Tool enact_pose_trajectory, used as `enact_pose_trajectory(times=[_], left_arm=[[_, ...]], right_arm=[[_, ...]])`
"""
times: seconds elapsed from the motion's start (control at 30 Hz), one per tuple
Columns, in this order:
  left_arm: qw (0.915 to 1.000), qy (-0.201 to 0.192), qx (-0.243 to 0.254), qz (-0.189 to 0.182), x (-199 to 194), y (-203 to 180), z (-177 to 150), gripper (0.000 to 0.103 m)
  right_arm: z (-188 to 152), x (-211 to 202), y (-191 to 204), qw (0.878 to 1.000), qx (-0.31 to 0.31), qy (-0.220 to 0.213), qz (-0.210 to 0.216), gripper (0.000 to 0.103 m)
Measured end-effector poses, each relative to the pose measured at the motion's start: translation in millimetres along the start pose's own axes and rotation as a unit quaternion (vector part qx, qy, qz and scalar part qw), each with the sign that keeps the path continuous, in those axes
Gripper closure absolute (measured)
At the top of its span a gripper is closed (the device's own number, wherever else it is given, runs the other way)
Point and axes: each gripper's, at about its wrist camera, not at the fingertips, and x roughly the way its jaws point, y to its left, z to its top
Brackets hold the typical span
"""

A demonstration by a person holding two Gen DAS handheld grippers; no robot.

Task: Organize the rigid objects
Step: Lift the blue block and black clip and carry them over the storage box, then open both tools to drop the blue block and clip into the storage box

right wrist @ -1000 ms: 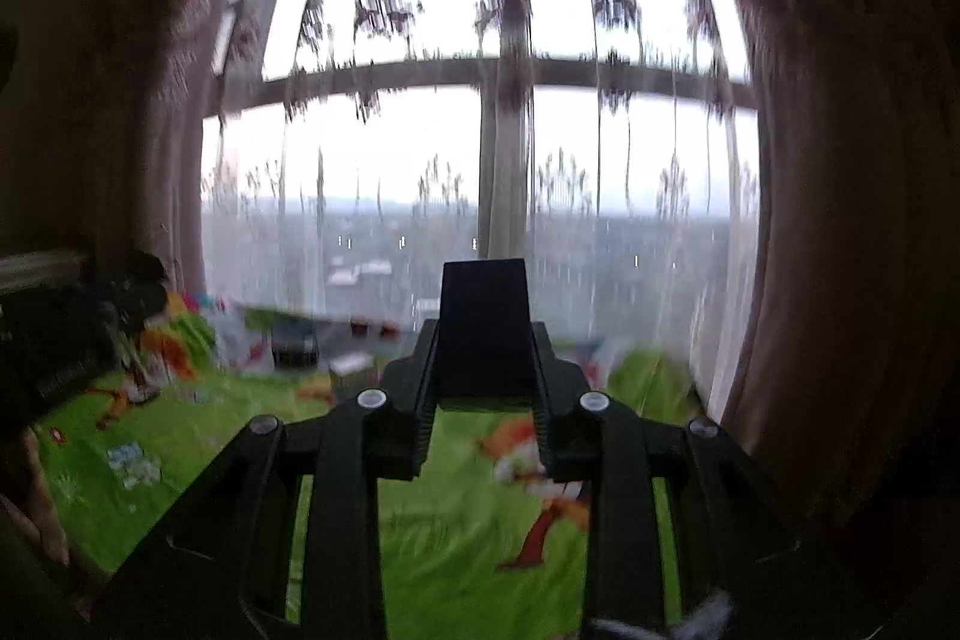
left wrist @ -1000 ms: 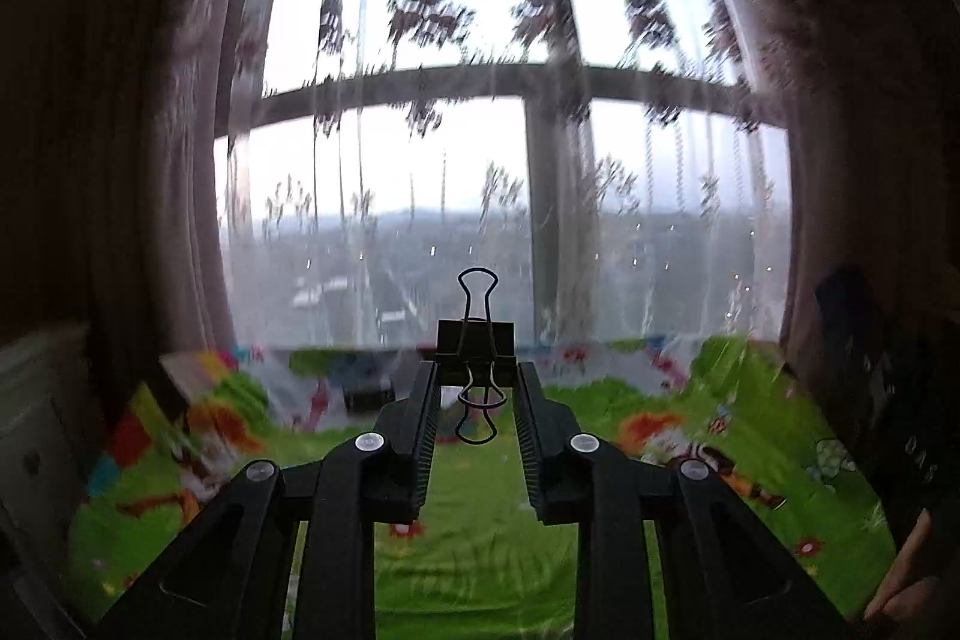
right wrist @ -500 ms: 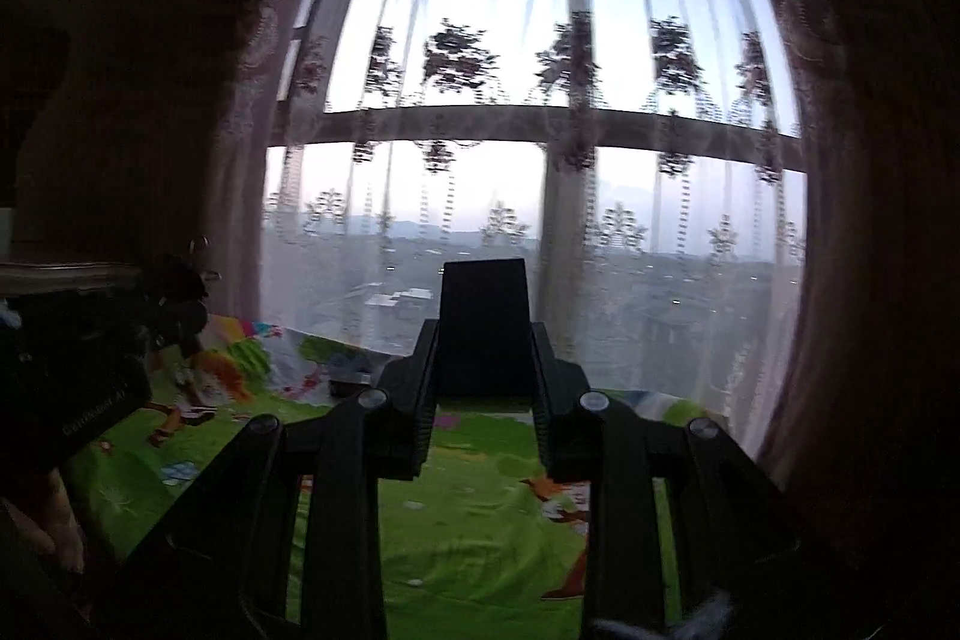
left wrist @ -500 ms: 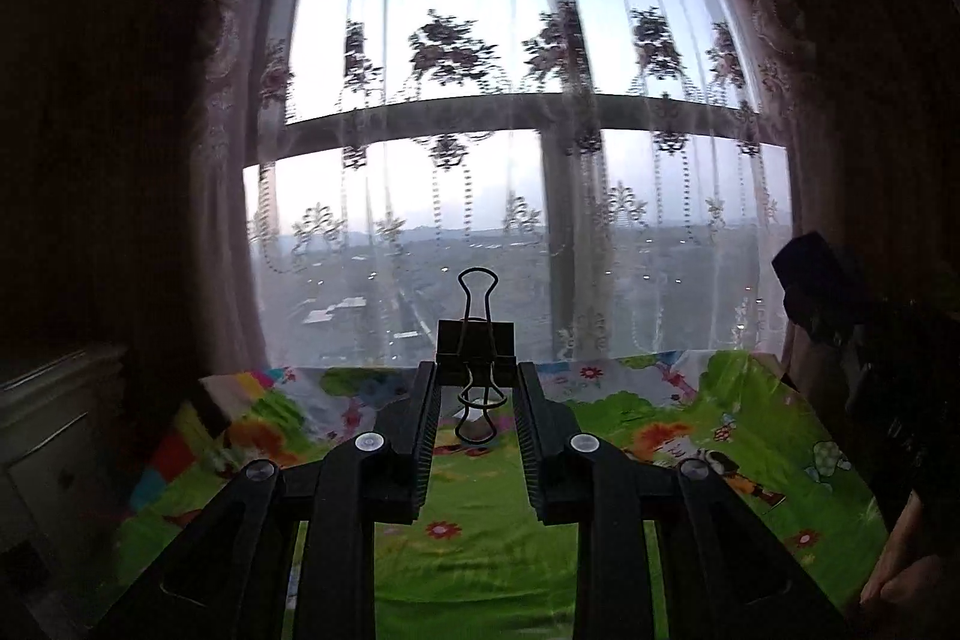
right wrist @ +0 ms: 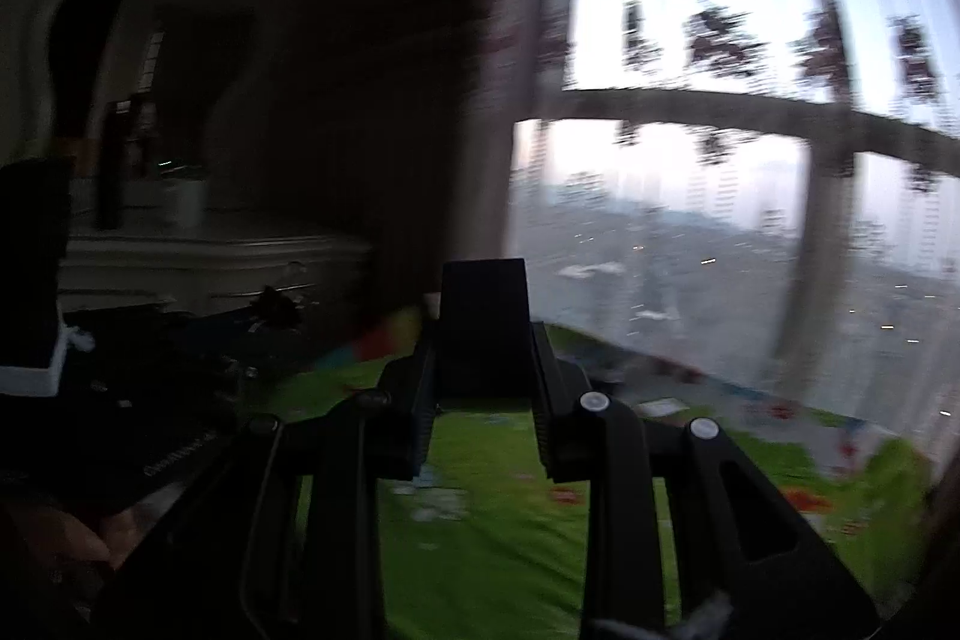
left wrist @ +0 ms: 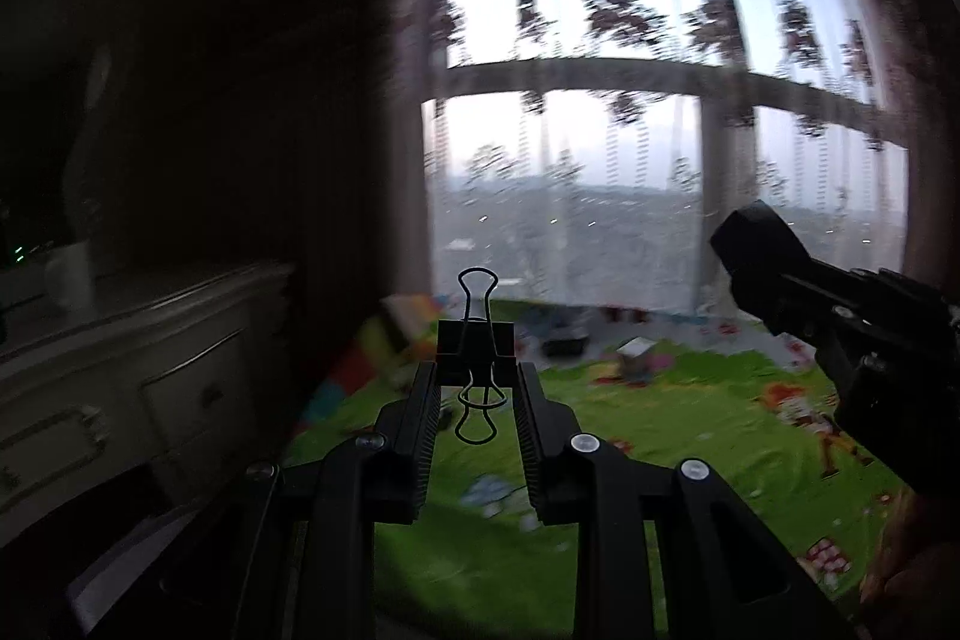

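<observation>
My left gripper (left wrist: 475, 370) is shut on a black binder clip (left wrist: 476, 343), held upright with its wire handles above and below the jaws. My right gripper (right wrist: 483, 334) is shut on a flat black block (right wrist: 483, 316) that stands up between the fingers. The right gripper with its block also shows in the left wrist view (left wrist: 828, 304) at the right, held in the air. Both grippers are held well above a green patterned play mat (left wrist: 660, 418). The left gripper's body shows dark at the left edge of the right wrist view (right wrist: 90, 436).
A white dresser with drawers (left wrist: 138, 370) stands at the left, with a white mug (left wrist: 69, 277) on top. A curtained window (left wrist: 660, 130) fills the back. Small dark and light objects (left wrist: 567, 343) lie on the mat near the window.
Both views have swung to the left, so the dresser and dark wall are now in sight. The right gripper has come further into the left wrist view. Both grips are unchanged.
</observation>
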Motion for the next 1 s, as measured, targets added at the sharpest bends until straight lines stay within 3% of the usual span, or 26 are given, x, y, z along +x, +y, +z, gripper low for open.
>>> enact_pose_trajectory(times=[0.17, 0.37, 0.67, 1.0], left_arm=[[0.9983, 0.033, -0.023, 0.043, -7, 41, -14, 0.077], [0.9904, 0.078, -0.060, 0.097, -11, 88, -39, 0.077], [0.9790, 0.109, -0.084, 0.150, -15, 130, -64, 0.077], [0.9658, 0.140, -0.120, 0.183, -20, 164, -91, 0.077]], right_arm=[[3, 25, 37, 0.996, -0.010, 0.029, 0.079, 0.072], [-4, 51, 80, 0.986, -0.035, 0.067, 0.150, 0.072], [-25, 75, 136, 0.969, -0.086, 0.105, 0.207, 0.072], [-45, 89, 181, 0.949, -0.122, 0.149, 0.251, 0.072]])
